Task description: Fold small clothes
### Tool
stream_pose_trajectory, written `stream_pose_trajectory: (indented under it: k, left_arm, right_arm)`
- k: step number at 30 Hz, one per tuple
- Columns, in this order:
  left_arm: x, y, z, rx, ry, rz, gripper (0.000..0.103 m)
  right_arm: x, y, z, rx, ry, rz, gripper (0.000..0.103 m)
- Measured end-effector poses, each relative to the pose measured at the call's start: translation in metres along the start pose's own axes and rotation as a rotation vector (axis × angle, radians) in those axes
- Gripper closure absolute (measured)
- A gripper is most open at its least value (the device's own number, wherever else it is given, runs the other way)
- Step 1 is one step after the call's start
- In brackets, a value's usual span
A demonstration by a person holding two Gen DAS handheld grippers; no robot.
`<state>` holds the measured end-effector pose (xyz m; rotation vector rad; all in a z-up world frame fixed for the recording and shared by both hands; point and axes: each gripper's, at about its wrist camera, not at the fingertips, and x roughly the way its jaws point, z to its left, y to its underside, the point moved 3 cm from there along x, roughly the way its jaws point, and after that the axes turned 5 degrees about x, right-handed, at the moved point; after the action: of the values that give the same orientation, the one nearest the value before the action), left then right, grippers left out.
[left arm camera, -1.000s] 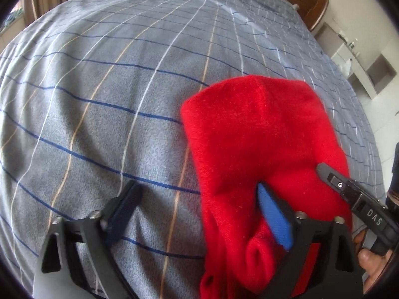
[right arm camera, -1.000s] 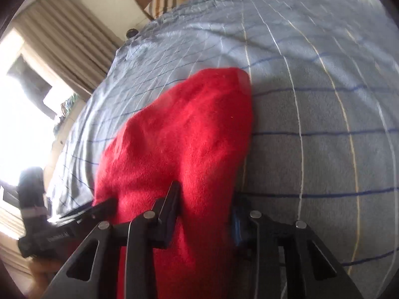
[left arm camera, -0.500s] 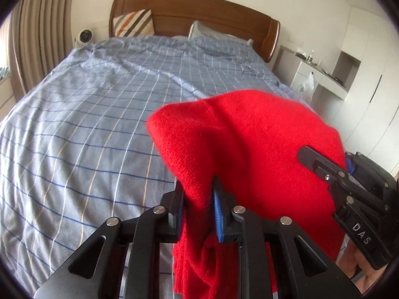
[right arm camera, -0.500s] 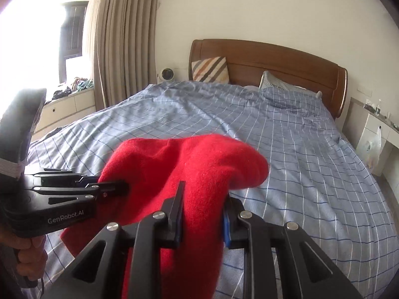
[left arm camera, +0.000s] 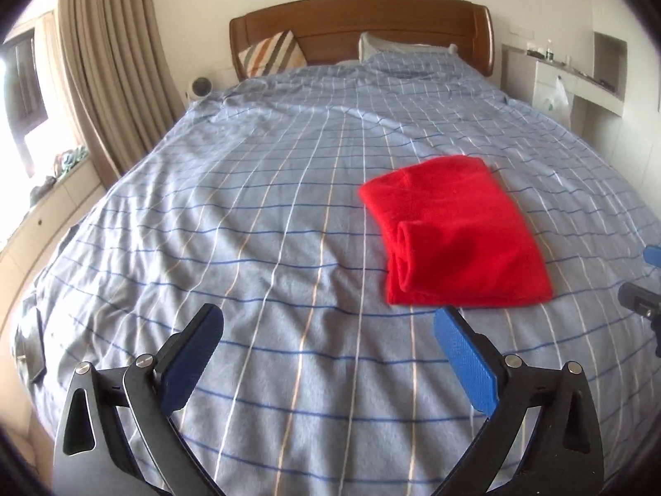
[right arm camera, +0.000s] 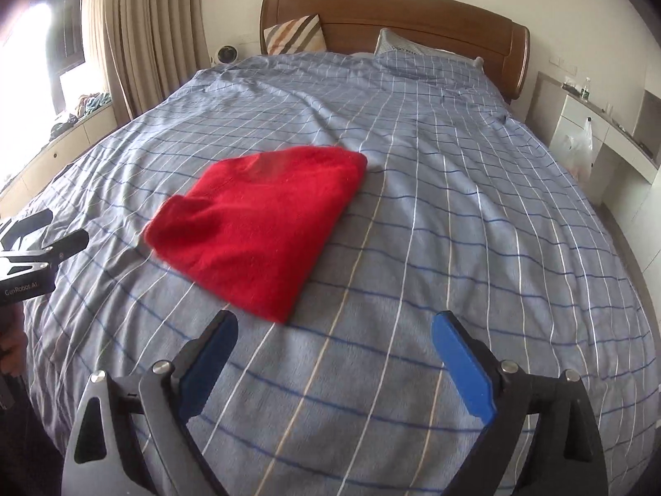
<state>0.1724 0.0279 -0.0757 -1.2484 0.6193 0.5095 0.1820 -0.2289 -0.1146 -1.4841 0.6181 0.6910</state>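
Blue checked bedding (left arm camera: 256, 223) covered a big bed with a brown wooden headboard (left arm camera: 372, 20) at the far end. Against the headboard leaned a striped cushion (left arm camera: 270, 54) on the left, and a pillow (left arm camera: 396, 47) lay beside it. Long tan curtains (left arm camera: 111, 66) hung on the left by a bright window. White shelves (left arm camera: 578, 82) stood on the far right, with a plastic bag (left arm camera: 555, 97) hanging there.

On the bed lay the red cloth (left arm camera: 454, 231), folded into a neat flat block. It sat on the near half of the bed, right of the middle in the left wrist view. A rolled edge showed on its near left side. Nothing touched it.

The left gripper (left arm camera: 326, 339) was let go and spread wide, with only bedding showing between its blue pads (left arm camera: 467, 359). Its jaws had just been opening, and the cloth was no longer between them. The red cloth lay just past its right fingertip.

The right gripper (right arm camera: 334, 347) was spread wide too, with nothing in it. Its jaws had also just been opening. In its view the red cloth lay ahead and to the left, just past its left fingertip. The side of the left gripper poked in at the left edge, with part of a hand (right arm camera: 12, 351) under it.
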Motion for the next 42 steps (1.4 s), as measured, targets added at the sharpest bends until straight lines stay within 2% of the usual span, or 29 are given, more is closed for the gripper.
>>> stream_pose_trajectory:
  k: [3,4,9,14,20,29,32,35,38,42]
  left_arm:
    - [-0.041,0.006,-0.010,0.010,-0.106,-0.004,0.000]
    - [-0.055,0.009,-0.013,0.007,-0.119,-0.013,0.000]
    - [-0.095,0.029,-0.020,-0.041,-0.035,0.071,0.000]
    - [-0.121,0.050,-0.027,-0.062,0.016,0.078,0.000]
    - [-0.142,0.058,-0.034,-0.015,-0.051,0.055,0.000]
    - [-0.169,0.074,-0.027,0.011,-0.048,0.063,0.000]
    - [-0.178,0.072,-0.026,-0.004,-0.042,0.050,0.000]
    - [-0.183,0.069,-0.027,-0.013,-0.036,0.027,0.000]
    - [-0.178,0.069,-0.027,-0.021,-0.027,0.043,0.000]
    - [-0.177,0.070,-0.027,-0.034,-0.020,0.050,0.000]
  right_arm:
    - [-0.035,0.018,0.013,-0.013,-0.012,-0.004,0.005]
    - [-0.046,0.022,0.017,-0.010,-0.010,-0.012,0.001]
    - [-0.099,0.042,0.033,0.017,-0.020,-0.036,0.000]
    - [-0.130,0.066,0.038,0.053,-0.015,-0.027,0.000]
    - [-0.149,0.085,0.037,0.091,-0.005,-0.003,0.000]
    - [-0.190,0.090,0.052,0.029,0.016,-0.022,0.000]
    - [-0.200,0.089,0.059,0.021,-0.004,-0.041,0.000]
    - [-0.206,0.085,0.065,0.025,-0.028,-0.065,0.000]
    - [-0.209,0.082,0.068,0.028,-0.030,-0.086,0.000]
    - [-0.206,0.081,0.065,0.043,-0.022,-0.072,0.000]
